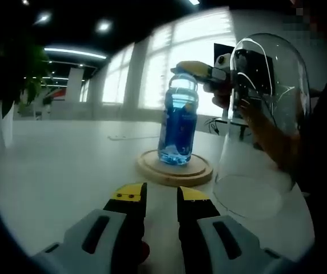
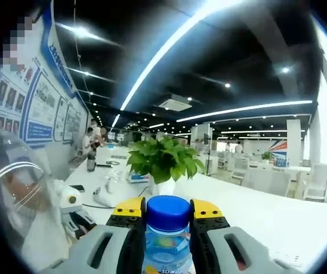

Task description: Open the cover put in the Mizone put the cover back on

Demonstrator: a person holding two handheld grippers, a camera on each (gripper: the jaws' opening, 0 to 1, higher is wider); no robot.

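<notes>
I am looking along my left gripper (image 1: 161, 201), whose yellow-tipped jaws are sitting close together over the white tabletop (image 1: 66, 171) with only a narrow gap between them and nothing in it. Ahead of it, the blue Mizone bottle of clear plastic with a blue label (image 1: 178, 123) is standing upright on the round wooden base (image 1: 175, 169). The tall clear glass dome cover (image 1: 263, 125) is standing on the tabletop just to the right of that base, off it, with a person's hand (image 1: 266, 137) showing through the glass behind it. My right gripper (image 1: 206, 71) is coming in from the right at the bottle's top, its yellow tips sitting at the cap.

In the right gripper view I am seeing the right gripper's jaws pinching the bottle just under its round blue cap (image 2: 167, 212), one jaw on each side of the neck. The glass dome is showing at the left edge of this view, and a green leafy potted plant (image 2: 163, 160) is standing further back on the long white tabletop.
</notes>
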